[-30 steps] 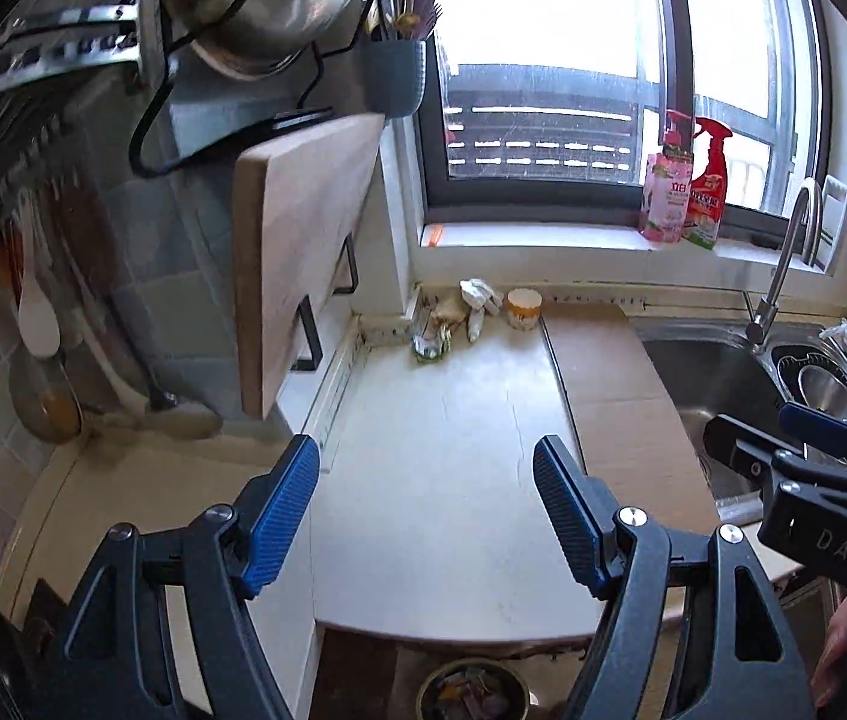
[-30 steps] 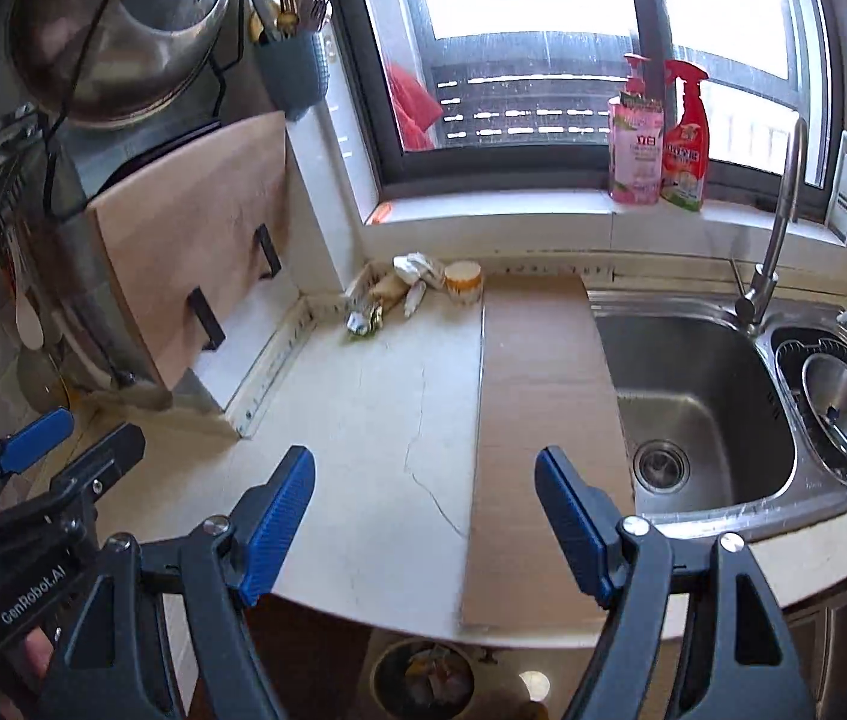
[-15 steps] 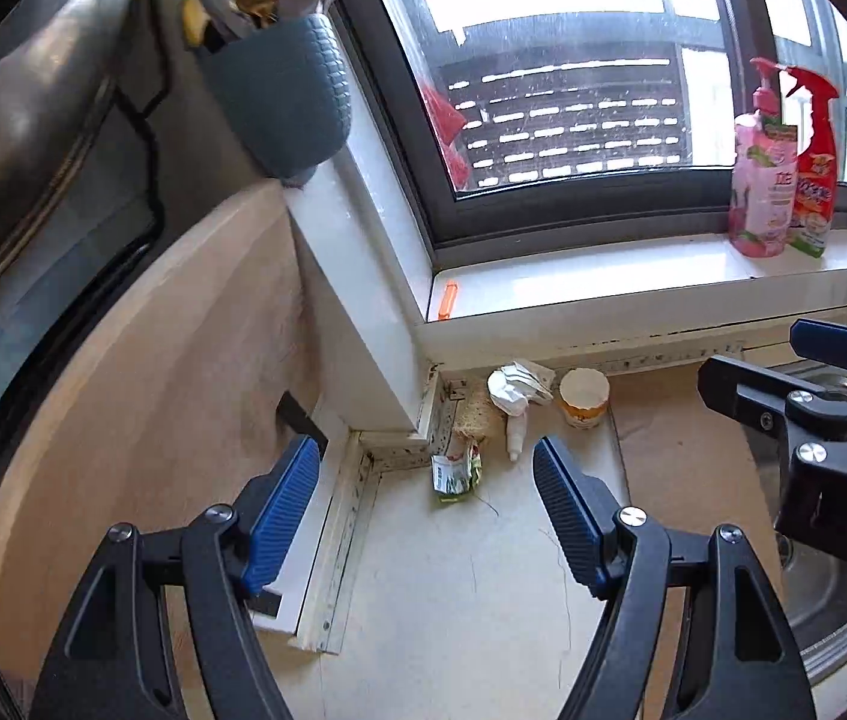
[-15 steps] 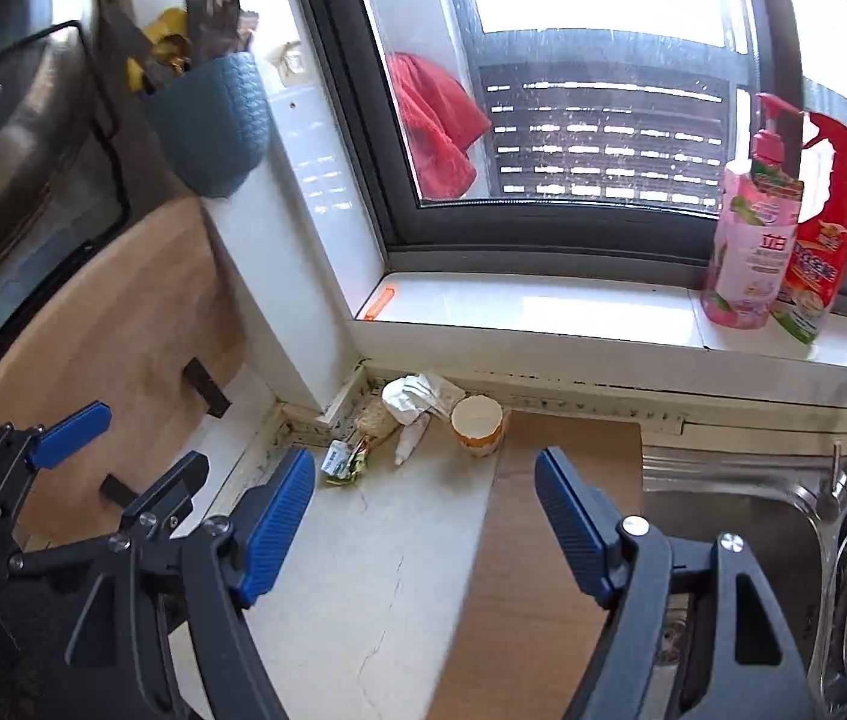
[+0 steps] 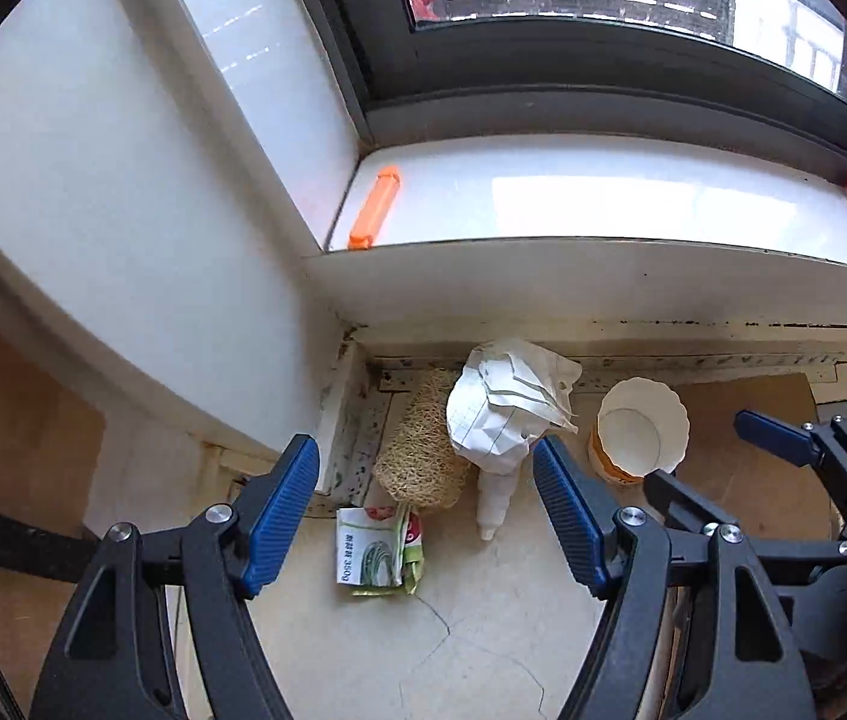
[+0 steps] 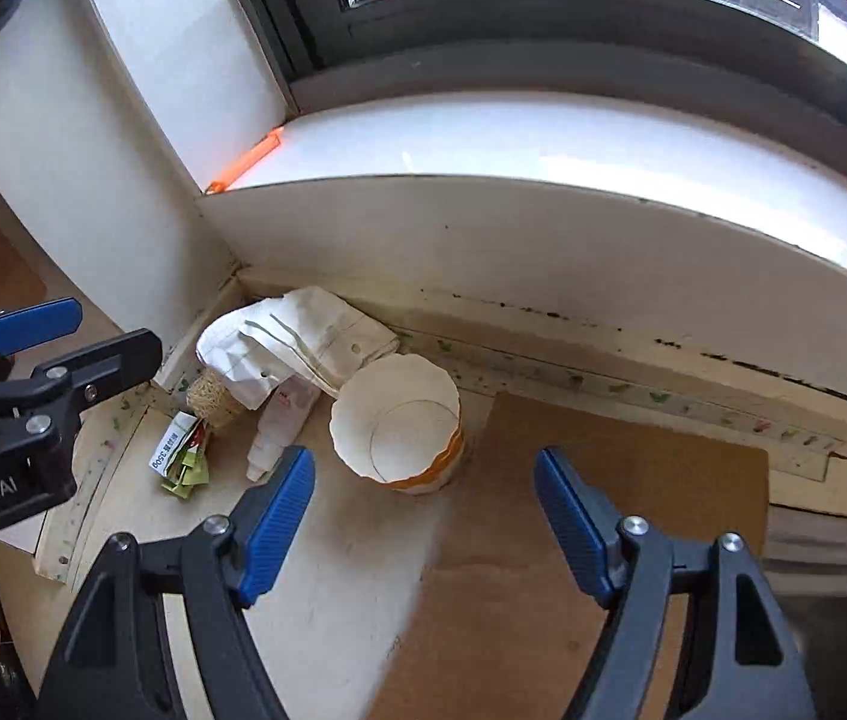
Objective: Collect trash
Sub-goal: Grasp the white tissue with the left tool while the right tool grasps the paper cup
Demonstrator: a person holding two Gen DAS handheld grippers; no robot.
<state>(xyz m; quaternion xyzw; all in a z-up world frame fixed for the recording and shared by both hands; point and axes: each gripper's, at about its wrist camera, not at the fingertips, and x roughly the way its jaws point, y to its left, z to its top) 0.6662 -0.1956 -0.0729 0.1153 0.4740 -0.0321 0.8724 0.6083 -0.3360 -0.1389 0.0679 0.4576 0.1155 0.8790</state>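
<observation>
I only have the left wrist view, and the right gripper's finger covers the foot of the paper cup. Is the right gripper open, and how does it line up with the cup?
Observer: The right gripper is open and empty. The paper cup stands upright just ahead, nearer its left finger.
Operator: What is the cup standing on?
Observer: It stands at the left edge of the brown board. I cannot tell whether its base overlaps the board.
Operator: Anything about the small white bottle under the crumpled paper?
Observer: The white bottle shows red print on its side, just below the crumpled paper.
</observation>
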